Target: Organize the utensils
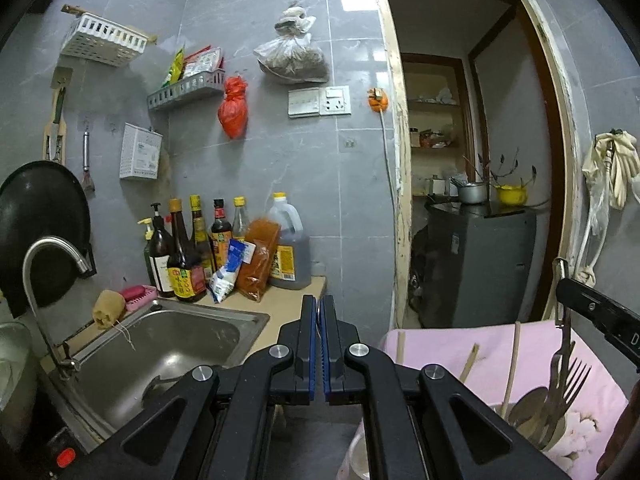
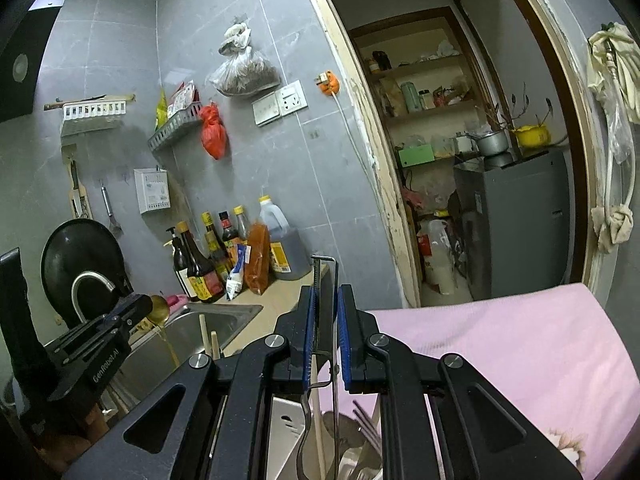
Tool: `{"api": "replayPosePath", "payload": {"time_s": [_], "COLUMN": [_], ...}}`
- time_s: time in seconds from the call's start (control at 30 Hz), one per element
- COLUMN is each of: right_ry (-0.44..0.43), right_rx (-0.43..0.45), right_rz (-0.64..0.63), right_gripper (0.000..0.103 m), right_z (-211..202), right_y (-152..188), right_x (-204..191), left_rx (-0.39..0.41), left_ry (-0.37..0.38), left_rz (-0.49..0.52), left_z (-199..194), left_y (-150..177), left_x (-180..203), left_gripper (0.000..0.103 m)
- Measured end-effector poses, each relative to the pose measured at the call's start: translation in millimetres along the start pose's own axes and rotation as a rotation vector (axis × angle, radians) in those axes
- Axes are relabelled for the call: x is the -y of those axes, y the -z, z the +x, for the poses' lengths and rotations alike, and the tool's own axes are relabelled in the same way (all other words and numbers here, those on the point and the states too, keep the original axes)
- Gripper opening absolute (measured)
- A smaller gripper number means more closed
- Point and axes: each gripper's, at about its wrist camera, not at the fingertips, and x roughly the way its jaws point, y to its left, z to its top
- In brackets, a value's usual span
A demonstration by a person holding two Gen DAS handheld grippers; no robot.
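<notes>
My left gripper (image 1: 319, 308) is shut and empty, held above the counter edge beside the sink (image 1: 168, 344). My right gripper (image 2: 327, 300) is shut on a metal peeler (image 2: 325, 280), whose wire frame and serrated blade stand up between the fingers and whose handle hangs down below. In the left wrist view the right gripper (image 1: 562, 280) holds the peeler (image 1: 560, 292) above a cup of utensils (image 1: 556, 420) with a fork (image 1: 576, 376), spoons and chopsticks (image 1: 512, 364). The same cup shows under the right gripper (image 2: 352, 452).
A pink cloth (image 1: 480, 344) covers the surface at right. Sauce bottles (image 1: 188, 252) and an oil jug (image 1: 288, 248) stand at the counter's back. A faucet (image 1: 52, 256), a black wok (image 1: 40, 220), wall baskets (image 1: 104, 40) and an open doorway (image 1: 472, 160) surround the area.
</notes>
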Motion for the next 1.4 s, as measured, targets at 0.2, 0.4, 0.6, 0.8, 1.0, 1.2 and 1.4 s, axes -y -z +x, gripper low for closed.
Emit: {"api": "replayPosePath", "payload": {"time_s": [0.2,0.4,0.6,0.8,1.0,1.2,1.4], "right_ry": [-0.003,-0.008,0.009,0.045,0.084,0.125,0.164], "right_rx": [-0.030,-0.043,-0.035,-0.024,-0.013,-0.021,-0.025], "right_rz": [0.009,0.000,0.009,0.001,-0.010,-0.029,-0.042], "right_gripper": [0.010,0.014,0.029,0.040,0.048,0.059,0.072], "right_z": [0.7,-6.8,-21.6,-48.9,-88.8,-136.0,-188.2], "right_y": [10.4,12.4,8.8,2.3,-5.3,-11.1,-14.1], "right_x": [-0.1,0.4,5.4,13.2,25.3,37.8,47.7], "left_rx": [-0.016,-0.083,-0.148,-0.167,-0.157,-0.160,-0.182], "left_ry": [0.021,0.115,0.219,0.252,0.295,0.330,0.355], "left_rz": [0.025,-0.048,-0.156,-0.165,-0.167,-0.185,-0.191], "left_z": [-2.2,-1.4,-0.6,-9.4,-36.8,-69.6,-110.8], "left_y": [10.9,13.2,15.8,15.8,12.5,9.2,8.2], "left_x": [6.4,0.1,-9.0,-0.9,14.1,23.5,32.7], "left_gripper": [0.004,0.005,0.034,0.040,0.056,0.068,0.088]}}
